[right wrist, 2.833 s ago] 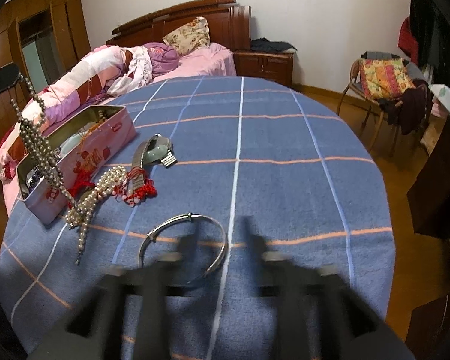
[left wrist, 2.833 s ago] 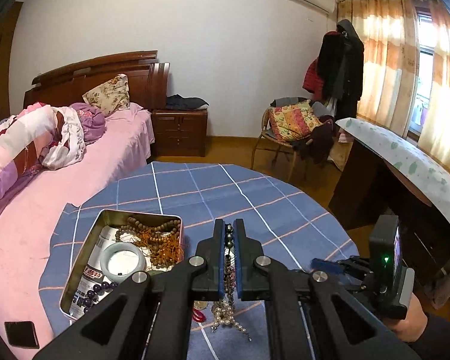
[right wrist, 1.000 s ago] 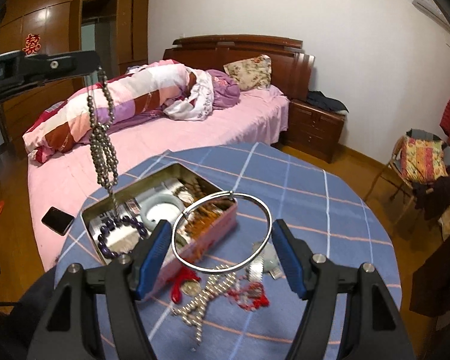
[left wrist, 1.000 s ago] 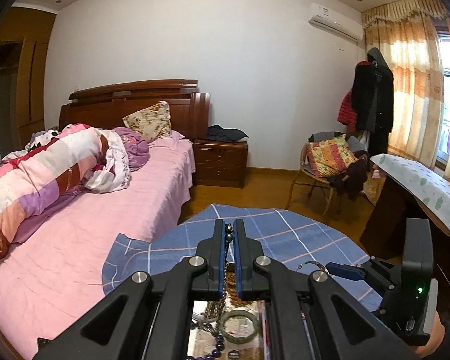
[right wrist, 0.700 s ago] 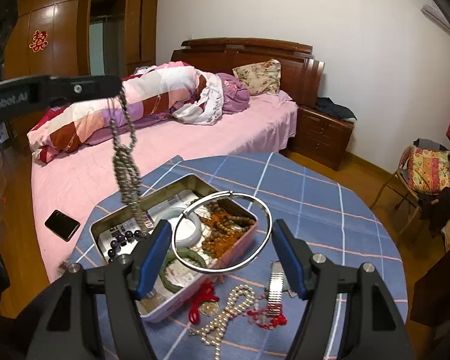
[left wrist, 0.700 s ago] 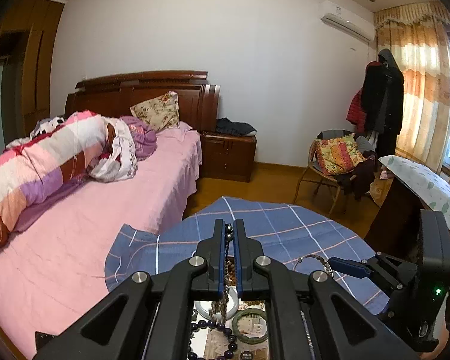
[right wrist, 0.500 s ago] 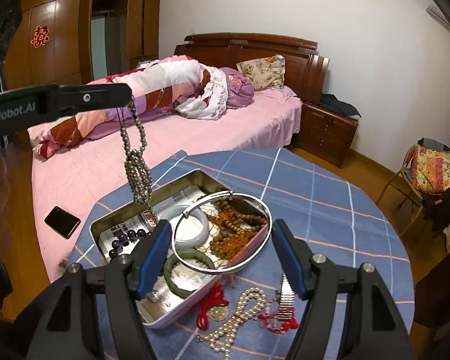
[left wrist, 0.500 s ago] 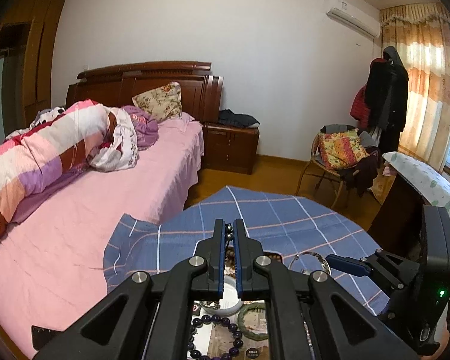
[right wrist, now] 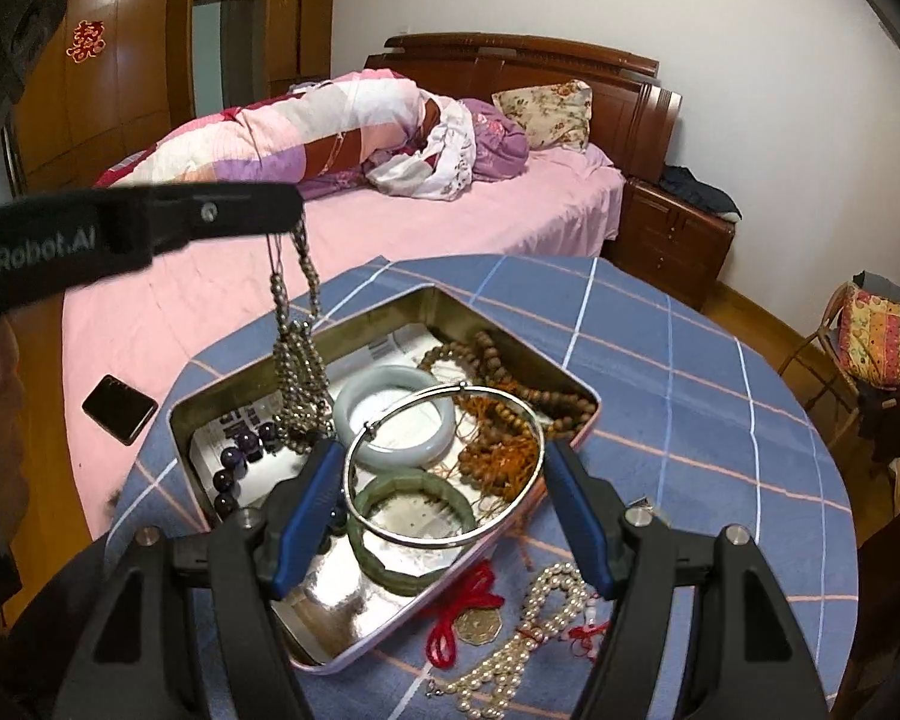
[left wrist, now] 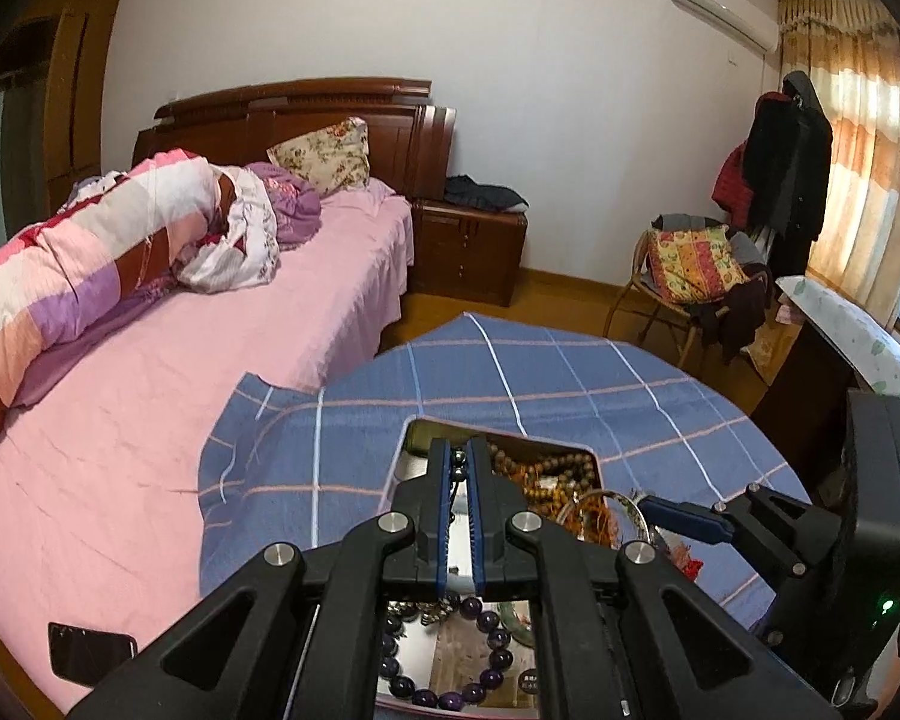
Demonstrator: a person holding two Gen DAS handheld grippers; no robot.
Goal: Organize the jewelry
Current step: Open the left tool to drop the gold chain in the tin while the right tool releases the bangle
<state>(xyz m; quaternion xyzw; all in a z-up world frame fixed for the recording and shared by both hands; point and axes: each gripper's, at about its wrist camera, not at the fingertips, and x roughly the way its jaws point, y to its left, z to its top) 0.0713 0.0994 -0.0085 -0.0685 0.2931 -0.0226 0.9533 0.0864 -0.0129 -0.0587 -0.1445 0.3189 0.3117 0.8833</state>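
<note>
My left gripper (left wrist: 461, 468) is shut on a grey bead necklace (right wrist: 297, 360), which hangs from it with its lower end touching down inside the open tin box (right wrist: 228, 396). My right gripper (right wrist: 444, 468) is shut on a thin silver bangle (right wrist: 480, 531), held across its width just above the box. The box holds a pale jade bangle (right wrist: 354, 402), a green bangle (right wrist: 384, 564), brown wooden beads (right wrist: 510, 402) and a purple bead bracelet (left wrist: 492, 642). The left gripper also shows in the right wrist view (right wrist: 288, 210).
The box sits on a round table with a blue checked cloth (right wrist: 690, 396). A pearl necklace (right wrist: 534, 618) and red-corded charms (right wrist: 468, 606) lie on the cloth beside it. A black phone (right wrist: 119, 409) lies on the pink bed (left wrist: 150, 390). A chair (left wrist: 690, 276) stands beyond.
Both grippers have come down over the tin box. The grey necklace has lowered until its end rests inside, and the silver bangle now hovers just above the box's contents.
</note>
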